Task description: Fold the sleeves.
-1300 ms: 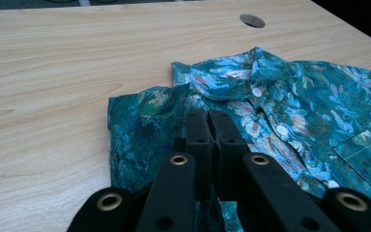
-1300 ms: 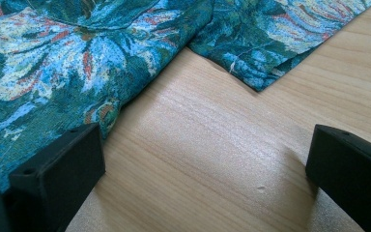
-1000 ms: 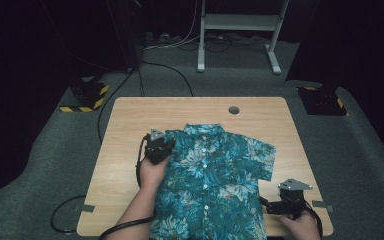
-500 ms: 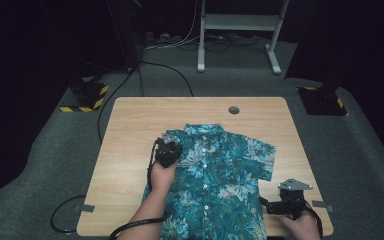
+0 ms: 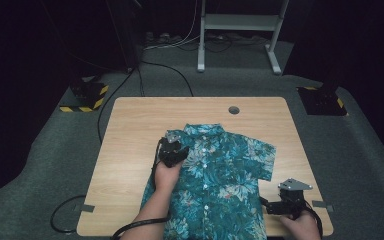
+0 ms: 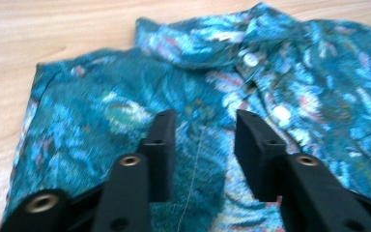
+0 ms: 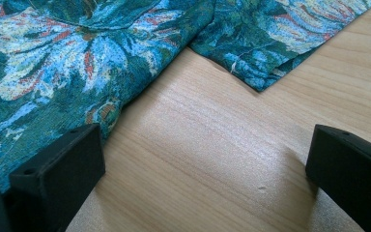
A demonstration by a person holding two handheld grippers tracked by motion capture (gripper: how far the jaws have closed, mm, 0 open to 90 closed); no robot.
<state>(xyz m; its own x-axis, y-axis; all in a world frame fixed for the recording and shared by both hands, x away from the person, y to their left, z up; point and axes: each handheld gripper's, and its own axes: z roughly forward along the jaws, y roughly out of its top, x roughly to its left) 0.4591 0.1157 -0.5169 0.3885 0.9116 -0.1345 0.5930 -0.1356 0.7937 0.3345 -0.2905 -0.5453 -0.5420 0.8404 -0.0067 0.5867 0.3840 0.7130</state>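
High view: the shirt (image 5: 215, 185) is lying buttoned-side up on the table (image 5: 130, 130), its left sleeve already folded in; the left gripper (image 5: 172, 150) is hovering over that fold, the right gripper (image 5: 280, 202) waiting by the hem.
Left gripper view: jaws have just been opening, standing apart, no cloth pinched between them.
Right gripper view: jaws are spreading wide over bare wood beside the right sleeve (image 7: 280, 43).
Risk: the released fold is likely springing back if the jaws snag fabric while lifting.

Bare table (image 5: 130, 145) all round the shirt (image 5: 220, 170); nothing upright anywhere on it.
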